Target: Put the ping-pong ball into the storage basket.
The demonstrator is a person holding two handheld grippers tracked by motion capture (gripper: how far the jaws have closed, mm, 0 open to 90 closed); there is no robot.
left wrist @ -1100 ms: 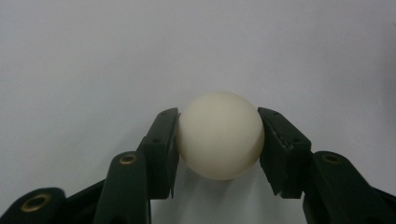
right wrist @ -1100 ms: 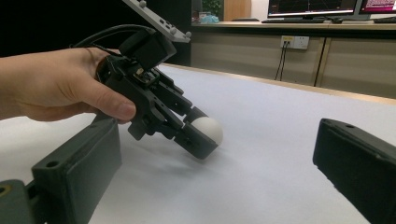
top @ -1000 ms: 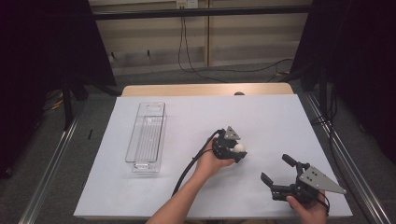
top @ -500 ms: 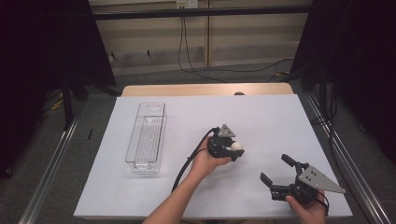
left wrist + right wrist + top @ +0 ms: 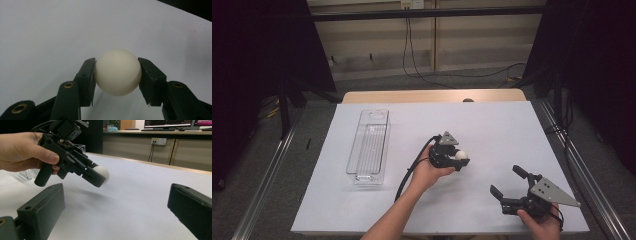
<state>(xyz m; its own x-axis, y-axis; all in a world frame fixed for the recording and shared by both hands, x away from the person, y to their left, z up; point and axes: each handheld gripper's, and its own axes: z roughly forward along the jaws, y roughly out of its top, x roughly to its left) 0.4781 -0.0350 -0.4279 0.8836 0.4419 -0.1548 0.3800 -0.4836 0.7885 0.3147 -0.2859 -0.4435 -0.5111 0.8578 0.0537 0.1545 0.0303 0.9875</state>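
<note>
Your left gripper clamps the ball, lifted off the worktop; right gripper idles open. Remaining: probably the tray.

The left tool grips a white ball near the middle of the white desk. A clear plastic tray lies to its left. The right tool stands open near the desk's front edge.

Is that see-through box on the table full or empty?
Empty. The clear box lies on the white table with its ribbed bottom showing through. The white ball is outside it, pinched in the left gripper.
</note>
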